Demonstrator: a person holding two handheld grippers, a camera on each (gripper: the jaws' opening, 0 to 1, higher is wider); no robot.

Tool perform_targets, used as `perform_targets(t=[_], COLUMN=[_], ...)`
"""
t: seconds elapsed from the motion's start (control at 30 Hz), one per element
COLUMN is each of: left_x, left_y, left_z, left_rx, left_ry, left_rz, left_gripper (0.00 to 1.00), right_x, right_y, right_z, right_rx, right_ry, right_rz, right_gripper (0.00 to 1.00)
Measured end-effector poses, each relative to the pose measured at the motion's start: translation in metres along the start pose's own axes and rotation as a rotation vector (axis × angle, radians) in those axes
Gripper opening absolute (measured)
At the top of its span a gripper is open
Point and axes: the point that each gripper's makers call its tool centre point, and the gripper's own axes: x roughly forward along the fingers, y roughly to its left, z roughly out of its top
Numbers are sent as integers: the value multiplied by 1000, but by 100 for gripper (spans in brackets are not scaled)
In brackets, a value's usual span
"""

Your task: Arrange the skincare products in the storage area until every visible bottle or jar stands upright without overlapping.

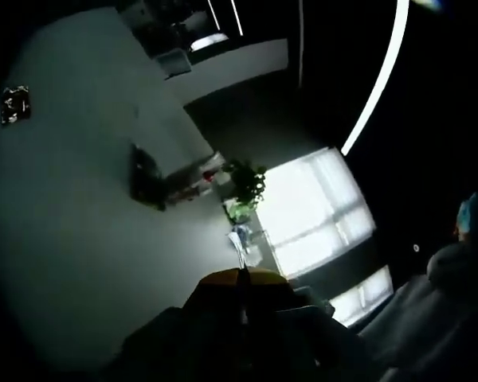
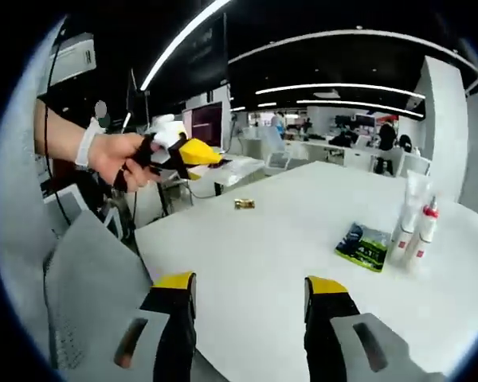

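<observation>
Both grippers held above the white table [image 2: 287, 239], nothing grasped.

In the right gripper view, a hand [image 2: 115, 157] at the left holds the left gripper [image 2: 211, 156], its yellow jaws together. Further right, the right gripper [image 2: 251, 290] has its jaws wide apart over bare tabletop. A green packet [image 2: 363, 246] lies just beside the skincare bottles [image 2: 414, 221], which stand upright near the table's right edge.
</observation>
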Motion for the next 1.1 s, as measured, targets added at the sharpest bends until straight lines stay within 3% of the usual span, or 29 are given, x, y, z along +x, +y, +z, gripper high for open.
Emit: perform_targets(t=[0.07,0.17,0.43,0.57,0.73,0.93,1.1], left_x=[3,8,22,34,55,70,83], left_y=[3,17,43,61,76,83,96], left_z=[3,10,20,24,38,50,72], left_rx=[2,-18,-35,-58,-99,-74,-45], left_ry=[2,4,14,29,5,31,45], left_rz=[3,28,61,77,91,118,139], left_gripper=[0,0,0,0,0,0,0], right_x=[-1,0,-1,-3,-5,-4,-3], right_y=[-2,-6,-9,-14,-23,-24,-25], right_z=[0,0,-6,-7,-9,-12,-15], right_rx=[12,41,-1,5,26,27,27], right_ry=[1,6,28,24,28,43,64], right_rz=[-3,-13,-39,-59,-93,-96,-100], right_gripper=[44,46,41,40,40,38,37])
